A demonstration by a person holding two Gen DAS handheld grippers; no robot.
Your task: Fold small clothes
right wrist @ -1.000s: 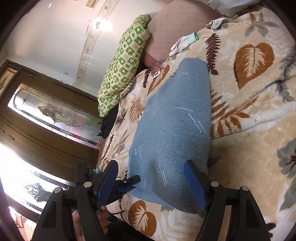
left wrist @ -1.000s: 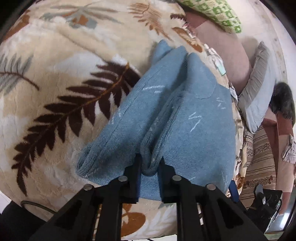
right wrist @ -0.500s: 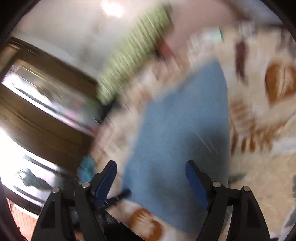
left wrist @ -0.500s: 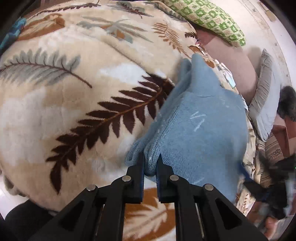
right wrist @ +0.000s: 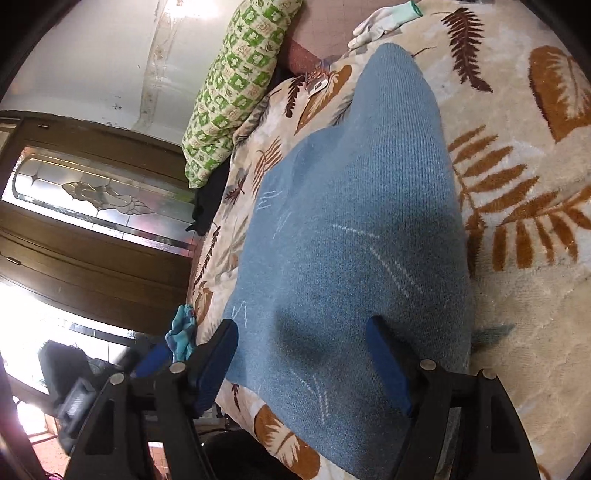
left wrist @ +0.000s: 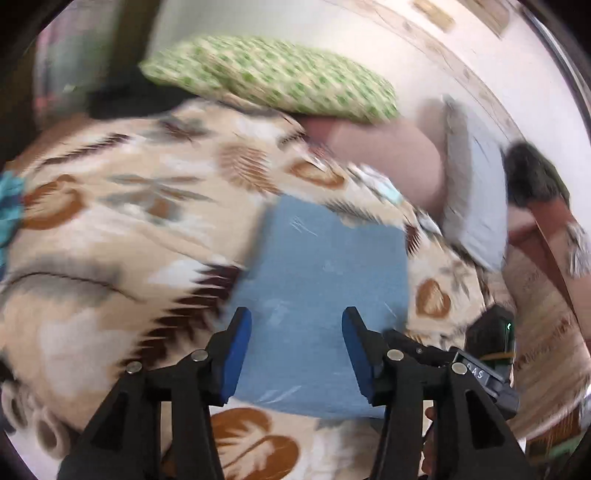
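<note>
Beyond blue cloth (right wrist: 354, 240), white glove (right wrist: 384, 22).

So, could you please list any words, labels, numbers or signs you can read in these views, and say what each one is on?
"DAS", or something close: pale letters on a small label on the right gripper's body, seen in the blurred left wrist view; uncertain.
Blue knitted garment: only pale stitched dashes, no letters.
Small tag at the leaf-print blanket's edge: too small to read.

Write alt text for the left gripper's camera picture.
A folded blue cloth lies flat on a leaf-patterned blanket, seen between the open left gripper, whose jaws have just been opening and grip nothing. A green patterned pillow lies behind.
</note>
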